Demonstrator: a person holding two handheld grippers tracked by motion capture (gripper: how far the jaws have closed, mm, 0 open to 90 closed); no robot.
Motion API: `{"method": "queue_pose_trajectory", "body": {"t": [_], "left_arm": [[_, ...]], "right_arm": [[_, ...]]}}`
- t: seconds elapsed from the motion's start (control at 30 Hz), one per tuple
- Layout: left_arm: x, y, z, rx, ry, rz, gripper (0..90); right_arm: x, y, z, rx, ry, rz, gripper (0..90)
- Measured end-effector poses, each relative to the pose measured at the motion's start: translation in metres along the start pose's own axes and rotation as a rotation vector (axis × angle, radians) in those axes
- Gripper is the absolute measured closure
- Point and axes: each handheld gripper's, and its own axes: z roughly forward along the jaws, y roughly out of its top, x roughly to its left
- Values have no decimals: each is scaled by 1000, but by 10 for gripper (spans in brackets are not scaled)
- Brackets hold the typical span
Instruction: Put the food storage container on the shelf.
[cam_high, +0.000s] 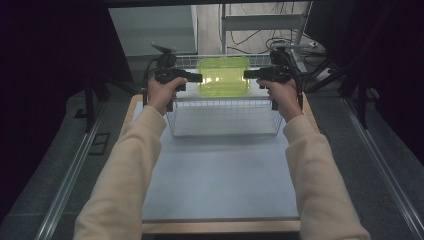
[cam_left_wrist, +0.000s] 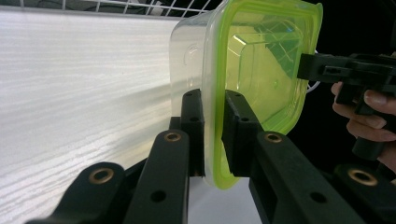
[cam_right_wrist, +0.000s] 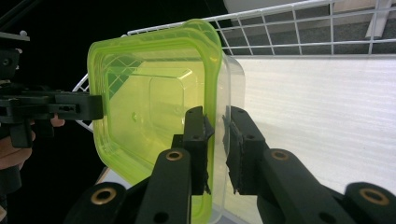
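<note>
A clear plastic container with a translucent green lid (cam_high: 223, 76) hangs in the air above a white wire basket (cam_high: 225, 131). I grip it from both sides. My left gripper (cam_high: 198, 78) is shut on the lid's left rim; in the left gripper view its black pads (cam_left_wrist: 192, 122) pinch the green rim (cam_left_wrist: 215, 140) of the container (cam_left_wrist: 261, 70). My right gripper (cam_high: 248, 74) is shut on the opposite rim, its pads (cam_right_wrist: 195, 135) clamping the lid's edge (cam_right_wrist: 214, 140) of the container (cam_right_wrist: 154, 98). Each gripper view also shows the other gripper farther off.
The wire basket stands on a pale blue-grey mat (cam_high: 220, 175) over a wooden tabletop (cam_high: 220, 226). Its wire walls (cam_right_wrist: 299, 28) rise behind the container. Dark curtains, a metal frame and cables lie beyond the table's far edge.
</note>
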Motion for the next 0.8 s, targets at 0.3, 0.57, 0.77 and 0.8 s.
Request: {"method": "queue_pose_trajectory", "body": {"t": [0.3,0.57,0.77,0.8], "left_arm": [[3,1,6,-41,22,-13,664],[11,-1,16,-57,29,-16,469],[13,-2,16,-67,27,-8,245],[13,-3,15,-74,19,-9,245]], "right_arm": [[1,1,5,-23,-40,-41,675],[-3,-1,13,-42,-74,-53,566],[-4,-4,11,-68,-81,-59,529],[-4,-4,10,-77,-78,-60,518]]}}
